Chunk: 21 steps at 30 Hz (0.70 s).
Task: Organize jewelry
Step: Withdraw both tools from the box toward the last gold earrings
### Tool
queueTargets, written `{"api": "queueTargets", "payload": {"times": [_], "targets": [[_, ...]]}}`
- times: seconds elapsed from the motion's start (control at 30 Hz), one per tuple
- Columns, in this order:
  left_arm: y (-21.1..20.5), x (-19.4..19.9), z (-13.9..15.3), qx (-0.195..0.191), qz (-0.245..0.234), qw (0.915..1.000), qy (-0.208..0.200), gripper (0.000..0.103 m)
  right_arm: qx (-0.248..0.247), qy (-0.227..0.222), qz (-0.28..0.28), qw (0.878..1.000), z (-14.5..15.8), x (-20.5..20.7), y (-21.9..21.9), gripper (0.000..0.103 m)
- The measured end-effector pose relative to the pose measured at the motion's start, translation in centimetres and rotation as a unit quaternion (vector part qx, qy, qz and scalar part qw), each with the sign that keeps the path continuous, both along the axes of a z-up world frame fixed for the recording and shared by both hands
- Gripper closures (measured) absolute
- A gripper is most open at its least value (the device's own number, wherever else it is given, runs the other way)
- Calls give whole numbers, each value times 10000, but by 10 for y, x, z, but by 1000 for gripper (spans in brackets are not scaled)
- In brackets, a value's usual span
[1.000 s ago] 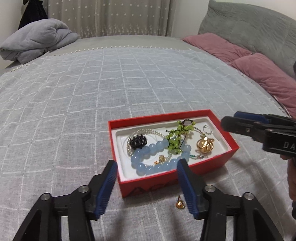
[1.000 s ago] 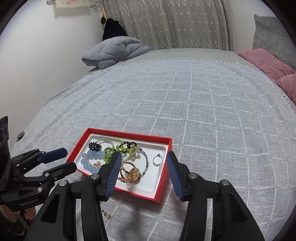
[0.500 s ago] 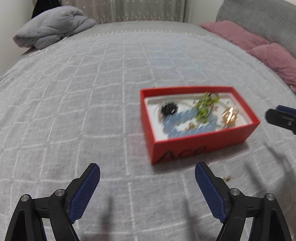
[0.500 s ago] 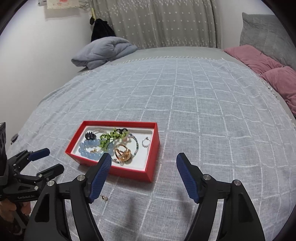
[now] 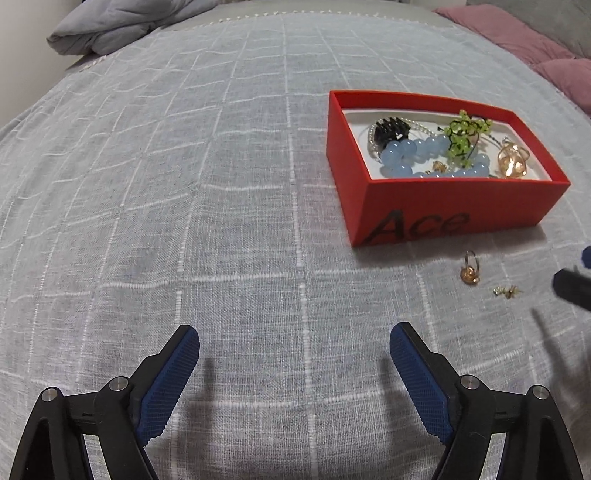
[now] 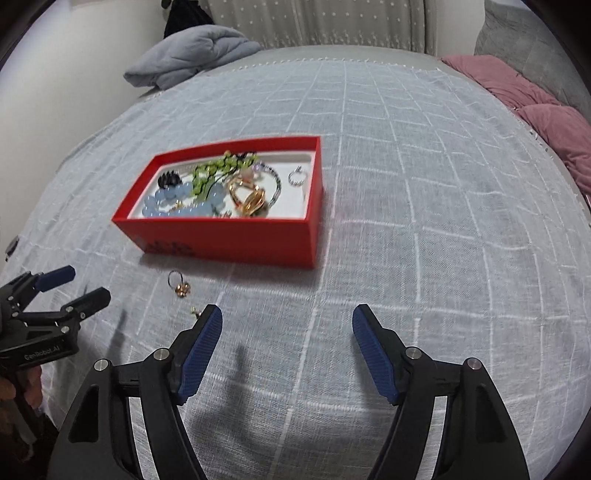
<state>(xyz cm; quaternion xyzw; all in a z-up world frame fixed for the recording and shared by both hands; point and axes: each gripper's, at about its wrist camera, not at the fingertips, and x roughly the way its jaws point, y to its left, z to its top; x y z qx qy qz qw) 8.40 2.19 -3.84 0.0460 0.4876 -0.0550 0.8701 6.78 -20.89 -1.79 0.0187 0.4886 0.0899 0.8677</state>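
A red box [image 5: 450,218] [image 6: 236,236] with a white lining stands on the bed. In it lie a blue bead bracelet [image 5: 410,151], a green bead piece [image 5: 461,136], a black piece [image 5: 389,129], a gold ornament [image 5: 511,160] [image 6: 251,199] and a small silver ring [image 6: 296,178]. A gold ring [image 5: 470,267] [image 6: 180,284] and a small gold earring [image 5: 508,291] [image 6: 195,312] lie on the cover in front of the box. My left gripper [image 5: 295,369] [image 6: 74,284] is open and empty, low over the cover, left of the loose pieces. My right gripper [image 6: 288,347] is open and empty, just right of the earring.
The bed has a grey cover with a white grid [image 5: 184,184]. A folded grey blanket [image 5: 122,22] [image 6: 192,51] lies at the far edge. Pink pillows [image 5: 535,48] [image 6: 535,107] lie at the far right. A curtain [image 6: 314,22] hangs behind.
Both grippers have opened wide and pulled back from the box toward the near side. The gold ring and earring now show on the cover in front of the box.
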Motion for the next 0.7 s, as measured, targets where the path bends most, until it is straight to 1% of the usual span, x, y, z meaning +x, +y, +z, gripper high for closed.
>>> {"api": "queueTargets", "payload": {"times": [0.13, 0.27, 0.4, 0.53, 0.63, 0.7], "targets": [[1, -4, 0, 6, -51, 10000, -11, 15, 9, 13, 85, 10000, -9, -4, 14, 27], [0, -7, -1, -10, -101, 9999, -33, 15, 52, -35, 279, 9996, -13, -8, 28, 27], [-1, -9, -1, -12, -144, 9999, -41, 15, 46, 7, 472, 9989, -20, -8, 42, 29], [-3, -8, -1, -55, -192, 9998, -56, 15, -121, -105, 648, 9978, -24, -9, 52, 50], [-4, -7, -2, -63, -216, 9997, -36, 15, -49, -202, 803, 9966, -25, -8, 58, 59], [-5, -8, -2, -73, -240, 9997, -32, 15, 4, -249, 914, 9955, -27, -8, 60, 62]]}}
